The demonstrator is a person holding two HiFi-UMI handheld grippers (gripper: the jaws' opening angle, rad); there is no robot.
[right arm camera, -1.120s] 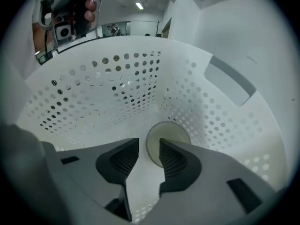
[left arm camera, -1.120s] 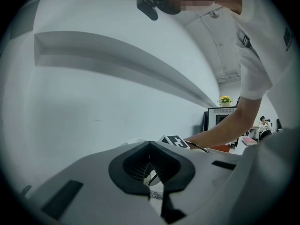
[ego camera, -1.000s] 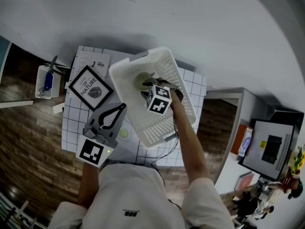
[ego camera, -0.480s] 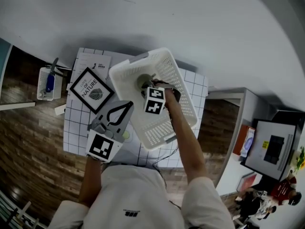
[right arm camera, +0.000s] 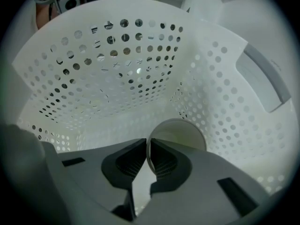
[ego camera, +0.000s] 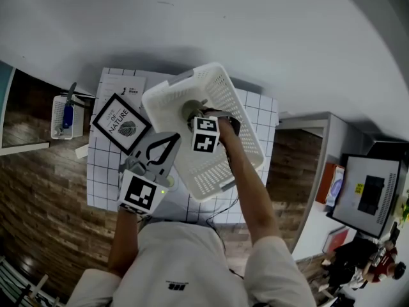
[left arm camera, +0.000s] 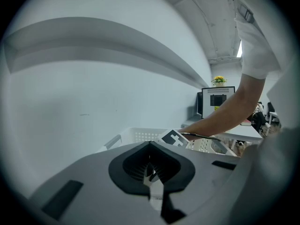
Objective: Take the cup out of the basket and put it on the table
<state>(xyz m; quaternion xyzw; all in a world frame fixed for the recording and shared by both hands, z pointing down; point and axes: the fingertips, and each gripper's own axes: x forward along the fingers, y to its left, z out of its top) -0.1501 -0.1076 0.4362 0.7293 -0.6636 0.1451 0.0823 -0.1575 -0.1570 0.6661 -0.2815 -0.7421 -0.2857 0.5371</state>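
A white perforated basket (ego camera: 220, 149) stands tilted on the gridded table (ego camera: 102, 181). In it lies a pale cup (ego camera: 190, 109), which fills the lower middle of the right gripper view (right arm camera: 183, 134). My right gripper (right arm camera: 146, 143) points steeply down into the basket (right arm camera: 108, 64). Its jaws have just been closing and now pinch the cup's rim between the pads. In the head view its marker cube (ego camera: 206, 135) hides the tips. My left gripper (ego camera: 171, 139) is shut with nothing in it, beside the basket's near left wall (left arm camera: 140, 136).
A black-framed picture (ego camera: 120, 123) and a printed sheet (ego camera: 123, 82) lie on the table's left part. A small wire basket (ego camera: 64, 117) stands off the table's left edge over the wooden floor. A wall rises behind the table. A monitor (ego camera: 367, 194) is far right.
My left gripper has moved up and to the right, closer to the basket's side. The right hand has stayed over the cup, shifting only slightly.
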